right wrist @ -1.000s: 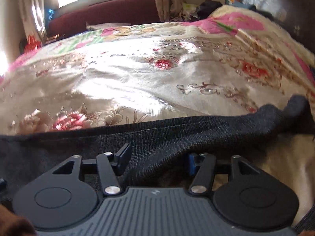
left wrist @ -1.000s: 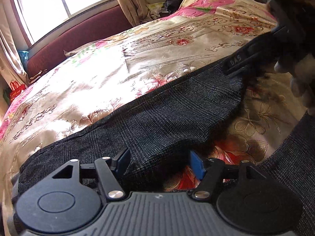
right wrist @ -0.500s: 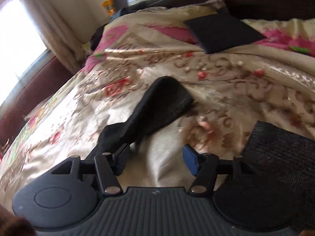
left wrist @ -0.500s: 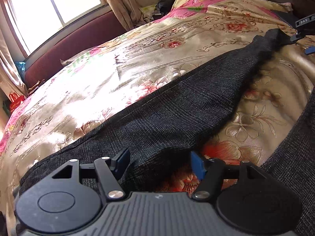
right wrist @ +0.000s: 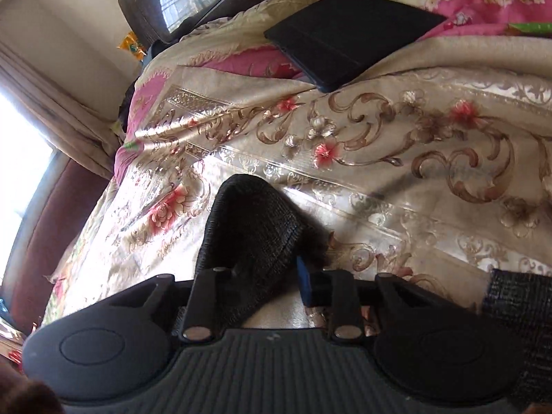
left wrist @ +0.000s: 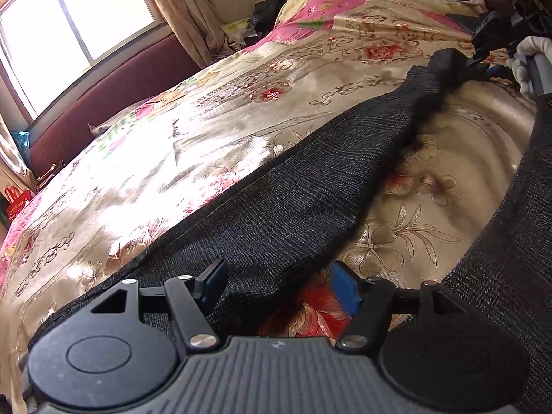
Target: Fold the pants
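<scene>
Floral bedspread (left wrist: 193,158) carries dark pants (left wrist: 310,193); left gripper (left wrist: 276,286) gapes, right gripper (right wrist: 253,276) closing around the hem.

This is a bedroom in a home. A wide bed (left wrist: 448,158) fills the view, covered by a shiny floral bedspread (left wrist: 214,131) in cream, gold and pink, with a bright window (left wrist: 69,24), beige curtains (left wrist: 179,10) and a padded maroon bench (left wrist: 114,96) beneath it. Clothes and bags are piled in the far corner (left wrist: 265,17).

Charcoal checked pants (left wrist: 310,193); beige floral bedspread (left wrist: 172,145).
</scene>
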The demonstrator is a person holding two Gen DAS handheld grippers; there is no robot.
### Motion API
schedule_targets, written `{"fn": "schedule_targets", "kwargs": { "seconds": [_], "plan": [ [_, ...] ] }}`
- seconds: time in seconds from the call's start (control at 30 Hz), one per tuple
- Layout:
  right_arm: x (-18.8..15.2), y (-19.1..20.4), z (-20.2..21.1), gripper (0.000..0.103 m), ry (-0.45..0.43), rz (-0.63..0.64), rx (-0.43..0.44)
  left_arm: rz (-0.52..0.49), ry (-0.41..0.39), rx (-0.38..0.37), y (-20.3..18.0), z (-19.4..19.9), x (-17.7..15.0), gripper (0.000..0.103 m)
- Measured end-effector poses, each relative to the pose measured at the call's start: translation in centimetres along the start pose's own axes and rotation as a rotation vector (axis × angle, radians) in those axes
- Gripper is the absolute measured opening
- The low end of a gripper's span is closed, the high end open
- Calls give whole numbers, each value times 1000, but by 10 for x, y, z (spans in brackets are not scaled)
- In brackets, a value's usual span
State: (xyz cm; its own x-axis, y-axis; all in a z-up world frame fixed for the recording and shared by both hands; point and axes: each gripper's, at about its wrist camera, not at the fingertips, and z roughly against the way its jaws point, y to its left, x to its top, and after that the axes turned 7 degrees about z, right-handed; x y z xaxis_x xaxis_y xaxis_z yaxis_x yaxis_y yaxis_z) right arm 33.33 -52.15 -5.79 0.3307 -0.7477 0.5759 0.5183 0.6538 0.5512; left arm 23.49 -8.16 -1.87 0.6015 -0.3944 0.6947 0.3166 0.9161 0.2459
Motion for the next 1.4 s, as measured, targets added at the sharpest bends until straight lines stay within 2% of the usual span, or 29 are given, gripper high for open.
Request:
{"fn": "schedule_targets", "kwargs": {
  "seconds": [0.07,0.13,0.17,0.2,0.23,0.33,0.47,0.77,0.93,1.03,1.13,1.17,1.23,1.4],
  "plan": [
    [3,-1,-7,28,26,-21,37,0,5,-1,-1,1,-1,80],
    [3,2,-9,28,29,2,25,0,10,0,-2,2,-2,80],
    [2,3,-9,24,25,11,17,-1,11,0,-3,2,-3,80],
    [2,5,-8,16,22,23,2,-4,12,0,-4,3,-3,80],
    [2,7,-8,4,30,43,-26,-8,11,-2,-5,3,-2,80],
    [3,7,2,3,38,50,-8,-17,3,-9,-6,7,1,80],
    [19,12,35,3,16,76,79,-9,-26,-7,-3,12,7,80],
    [88,54,120,3,-95,152,264,-23,-61,6,-4,25,17,80],
    [92,57,134,3,-80,192,288,-25,-72,-20,-9,31,16,80],
    [84,39,128,3,-69,240,203,-36,-59,-30,-13,30,12,80],
    [65,9,98,3,16,352,-17,-52,-35,-48,-18,28,4,80],
    [58,-1,89,4,54,361,-58,-64,-28,-50,-21,28,0,80],
    [42,-27,73,7,127,309,-101,-84,-17,-53,-23,28,-4,80],
    [33,-52,64,12,126,191,-94,-79,-1,-39,-20,29,-9,80]
  ]
}}
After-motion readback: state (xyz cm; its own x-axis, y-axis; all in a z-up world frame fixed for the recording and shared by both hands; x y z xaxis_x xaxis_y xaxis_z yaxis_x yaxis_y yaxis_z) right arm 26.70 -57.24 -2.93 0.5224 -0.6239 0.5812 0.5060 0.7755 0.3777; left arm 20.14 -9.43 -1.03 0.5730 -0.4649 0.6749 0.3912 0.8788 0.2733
